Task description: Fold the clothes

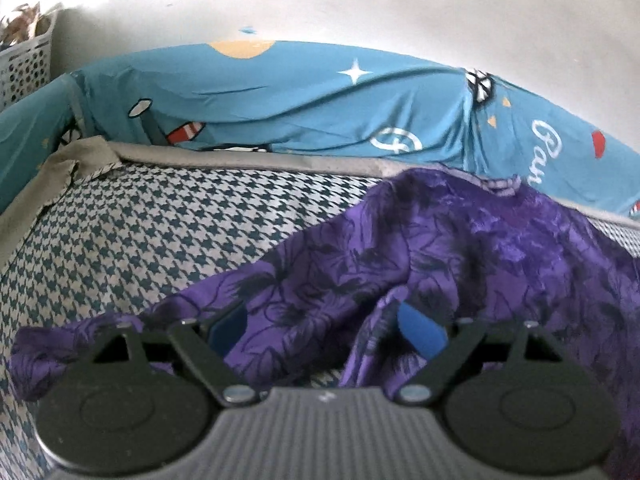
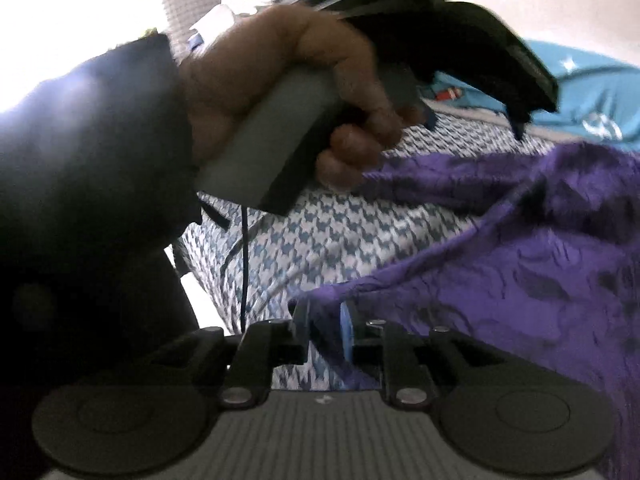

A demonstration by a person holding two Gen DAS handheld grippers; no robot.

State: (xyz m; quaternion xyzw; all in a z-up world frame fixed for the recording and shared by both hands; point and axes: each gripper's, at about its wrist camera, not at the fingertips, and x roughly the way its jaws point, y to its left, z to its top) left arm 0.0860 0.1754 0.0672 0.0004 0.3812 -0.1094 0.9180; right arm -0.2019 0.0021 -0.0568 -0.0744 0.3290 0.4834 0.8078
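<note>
A purple garment with a dark leaf print (image 1: 440, 248) lies crumpled on a houndstooth bed cover (image 1: 160, 232). My left gripper (image 1: 324, 326) stands wide open low over its near edge. A fold of the cloth runs between the blue pads (image 1: 420, 332) without being pressed. In the right wrist view the same garment (image 2: 520, 260) spreads to the right. My right gripper (image 2: 323, 326) is nearly closed, with a purple edge pinched between its fingers. A person's hand (image 2: 280, 92) in a dark sleeve holds the left gripper's grey handle above the bed.
A blue sheet with cartoon prints (image 1: 300, 92) rises as a padded edge behind the bed cover, against a white wall. A white perforated basket (image 1: 24, 64) stands at the far left. A thin dark cable (image 2: 245, 260) hangs from the handle.
</note>
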